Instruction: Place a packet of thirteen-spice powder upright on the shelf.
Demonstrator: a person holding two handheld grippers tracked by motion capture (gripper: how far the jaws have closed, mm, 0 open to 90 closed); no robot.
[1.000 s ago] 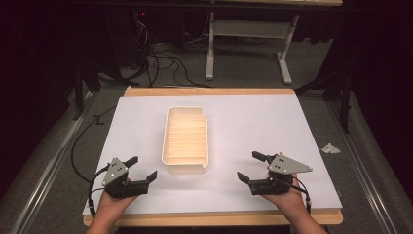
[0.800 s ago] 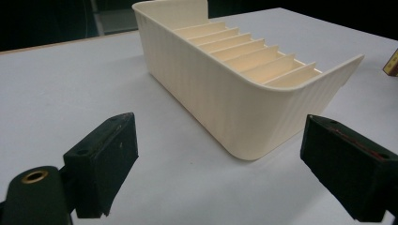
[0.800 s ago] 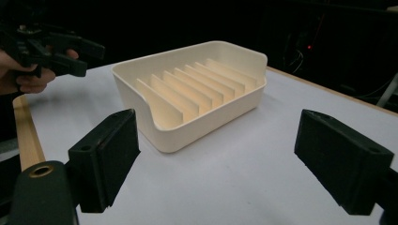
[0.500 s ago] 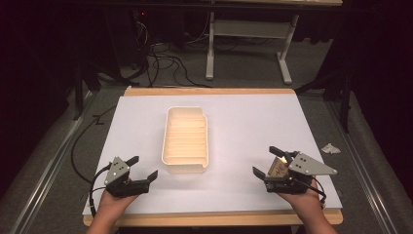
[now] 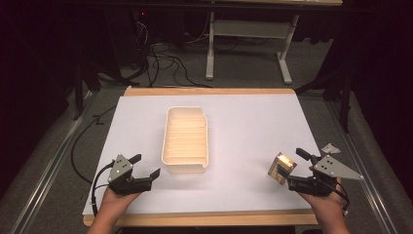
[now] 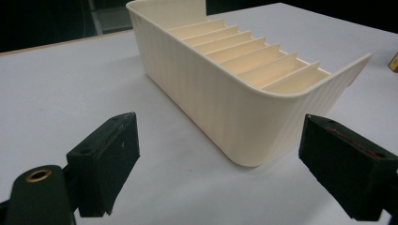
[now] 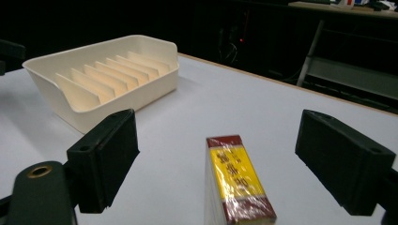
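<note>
— While the cream slotted tray (image 5: 185,141) sits in the middle of the white table (image 5: 243,122), where is the small box?

— The box (image 5: 281,167) stands on the table well to the right of the tray, level with the tray's near end. In the right gripper view it (image 7: 237,186) shows a yellow face with a dark red end and a shiny plastic wrap.

— Do the right tongs have it?

— No. The right tongs (image 5: 291,168) are spread wide, and the box stands in the gap between them. In the right gripper view (image 7: 216,164) neither black pad touches the box. I cannot tell from the high view whether the near jaw brushes its base.

— And the left tongs?

— The left tongs (image 5: 145,165) rest on the table just left of the tray's near corner, jaws apart and holding nothing. In the left gripper view (image 6: 220,161) the tray's rounded near corner (image 6: 253,122) rises close ahead, between the two pads but beyond them, not touching either.

— What does the tray hold?

— Thin upright dividers run across it, forming narrow slots; the slots I can see are bare.
</note>
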